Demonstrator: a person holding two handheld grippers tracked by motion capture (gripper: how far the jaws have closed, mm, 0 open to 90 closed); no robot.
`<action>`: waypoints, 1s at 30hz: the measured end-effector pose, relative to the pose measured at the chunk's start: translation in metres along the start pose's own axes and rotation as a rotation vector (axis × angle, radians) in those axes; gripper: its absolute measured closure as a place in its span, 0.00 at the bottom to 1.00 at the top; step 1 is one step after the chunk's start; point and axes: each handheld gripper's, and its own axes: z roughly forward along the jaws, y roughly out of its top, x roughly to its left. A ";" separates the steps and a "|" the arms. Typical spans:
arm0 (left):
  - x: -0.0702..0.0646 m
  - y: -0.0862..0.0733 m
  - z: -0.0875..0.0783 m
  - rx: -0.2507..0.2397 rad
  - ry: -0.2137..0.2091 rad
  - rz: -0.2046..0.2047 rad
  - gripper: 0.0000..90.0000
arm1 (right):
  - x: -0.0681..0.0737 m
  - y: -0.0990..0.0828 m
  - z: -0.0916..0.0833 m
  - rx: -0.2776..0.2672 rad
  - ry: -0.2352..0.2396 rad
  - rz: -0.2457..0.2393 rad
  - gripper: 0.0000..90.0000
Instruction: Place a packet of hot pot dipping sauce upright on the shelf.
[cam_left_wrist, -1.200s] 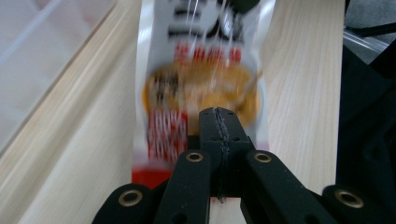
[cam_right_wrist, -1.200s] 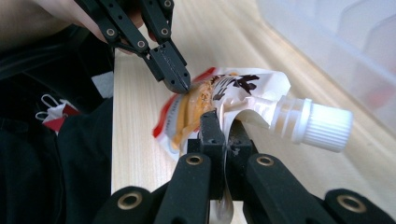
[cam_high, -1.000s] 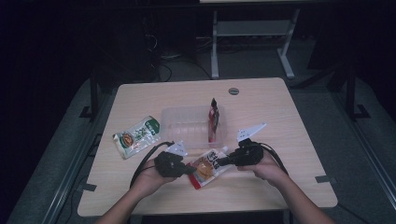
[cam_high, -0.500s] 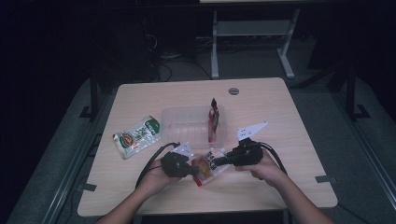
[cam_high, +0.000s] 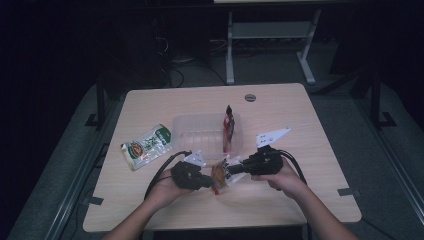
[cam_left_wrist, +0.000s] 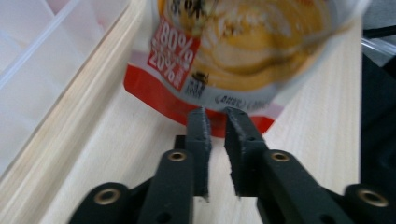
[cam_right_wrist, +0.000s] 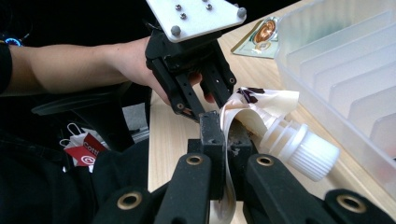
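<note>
A spouted food pouch, red and white with an orange picture, hangs between my two grippers near the table's front edge. My right gripper is shut on its film beside the white screw cap; the film runs between the jaws. My left gripper meets the pouch from the other side. Its jaws stand close with a narrow gap, and the red bottom edge sits at their tips. In the right gripper view, the left gripper reaches the pouch from behind.
A clear ribbed plastic container lies just beyond the grippers, with a red sachet standing at its right end. A green snack packet lies to the left. The wooden table has bare room at right and front.
My left gripper has moved right, up to the pouch's bottom end. The pouch has come up off the table between the two grippers. The right gripper has shifted slightly.
</note>
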 end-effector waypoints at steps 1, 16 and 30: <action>0.001 -0.001 -0.003 0.001 0.004 0.007 0.82 | 0.001 0.001 -0.001 -0.006 -0.007 -0.011 1.00; 0.002 -0.035 -0.033 0.005 0.010 -0.003 0.43 | 0.013 0.023 -0.008 -0.041 -0.022 -0.051 1.00; 0.011 -0.045 -0.037 0.007 0.003 -0.020 0.34 | 0.010 0.056 -0.020 -0.076 -0.081 -0.060 1.00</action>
